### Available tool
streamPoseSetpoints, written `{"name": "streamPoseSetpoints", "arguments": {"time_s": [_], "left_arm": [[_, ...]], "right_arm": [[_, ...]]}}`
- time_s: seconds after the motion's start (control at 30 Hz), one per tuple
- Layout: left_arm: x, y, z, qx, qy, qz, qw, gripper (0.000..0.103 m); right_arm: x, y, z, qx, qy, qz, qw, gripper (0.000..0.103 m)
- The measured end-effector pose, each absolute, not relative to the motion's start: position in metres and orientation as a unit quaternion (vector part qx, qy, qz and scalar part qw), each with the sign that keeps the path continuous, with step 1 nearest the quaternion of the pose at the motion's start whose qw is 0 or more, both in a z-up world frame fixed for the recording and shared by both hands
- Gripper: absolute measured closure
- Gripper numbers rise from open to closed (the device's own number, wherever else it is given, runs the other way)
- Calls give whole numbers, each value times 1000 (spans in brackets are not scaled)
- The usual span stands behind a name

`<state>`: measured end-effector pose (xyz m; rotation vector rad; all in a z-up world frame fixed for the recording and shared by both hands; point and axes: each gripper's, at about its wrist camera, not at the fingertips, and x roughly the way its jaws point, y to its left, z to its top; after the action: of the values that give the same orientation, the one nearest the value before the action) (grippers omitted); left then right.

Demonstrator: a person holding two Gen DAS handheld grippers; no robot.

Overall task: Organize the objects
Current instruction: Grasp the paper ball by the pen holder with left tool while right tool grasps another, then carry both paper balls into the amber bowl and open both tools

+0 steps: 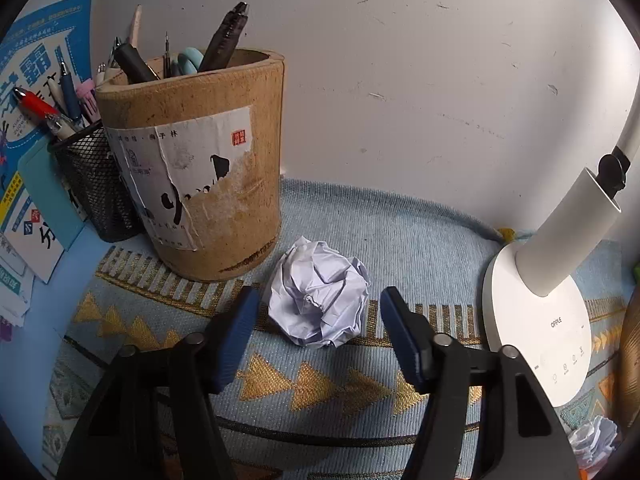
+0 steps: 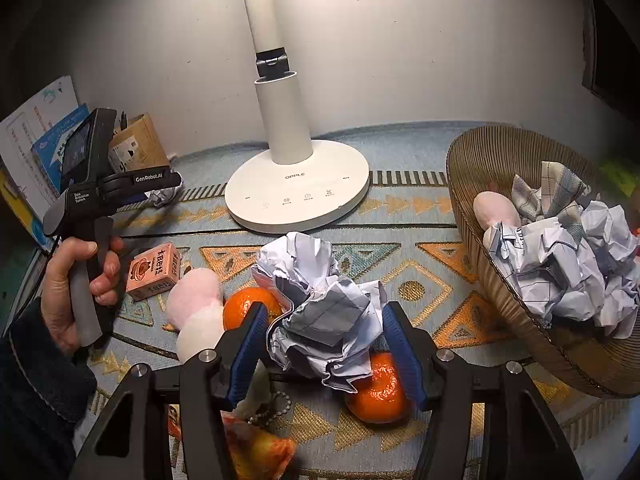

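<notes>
A crumpled white paper ball (image 1: 320,294) lies on the patterned cloth in front of a brown pen tub (image 1: 192,164). My left gripper (image 1: 316,300) is open, its blue pads either side of the ball, not touching it. In the right wrist view my right gripper (image 2: 324,318) is shut on a larger crumpled paper ball (image 2: 320,308), held above two oranges (image 2: 378,390). A woven basket (image 2: 464,168) at the right holds more crumpled paper (image 2: 560,256) and a checked cloth. The left gripper also shows there, in a hand (image 2: 80,276).
A white desk lamp (image 1: 536,320) stands right of the ball and shows at the back centre in the right wrist view (image 2: 296,192). A mesh pen cup (image 1: 94,192) and books stand left. A pink box (image 2: 154,272), a pink plush (image 2: 198,312) and a snack bag (image 2: 256,448) lie nearby.
</notes>
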<state>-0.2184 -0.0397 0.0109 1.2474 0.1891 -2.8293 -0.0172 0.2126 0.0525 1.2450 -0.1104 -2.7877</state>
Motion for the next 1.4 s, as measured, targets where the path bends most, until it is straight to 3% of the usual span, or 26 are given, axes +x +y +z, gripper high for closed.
{"name": "streamPoseSetpoints", "arguments": {"time_s": [0.27,0.5,0.67,0.83,0.9,1.03,1.4], "left_arm": [[-186,-30,31,390,60,-919,-15,62],[-81,-13,75,360,72,-928,-56,62],[5,-7,66,366,116,-920,-76,62],[58,33,47,374,87,-919,-90,62],[67,44,33,382,77,-916,-93,62],[72,55,16,400,86,-907,-98,62],[72,52,13,399,96,-907,-99,62]], "right_arm": [[3,222,77,379,-55,-922,56,52],[53,228,97,364,-52,-927,76,52],[88,250,75,400,-57,-909,98,51],[104,270,45,436,-92,-889,102,50],[114,273,47,426,-85,-896,97,49],[127,266,46,425,-36,-901,84,34],[128,293,30,441,-112,-886,92,33]]}}
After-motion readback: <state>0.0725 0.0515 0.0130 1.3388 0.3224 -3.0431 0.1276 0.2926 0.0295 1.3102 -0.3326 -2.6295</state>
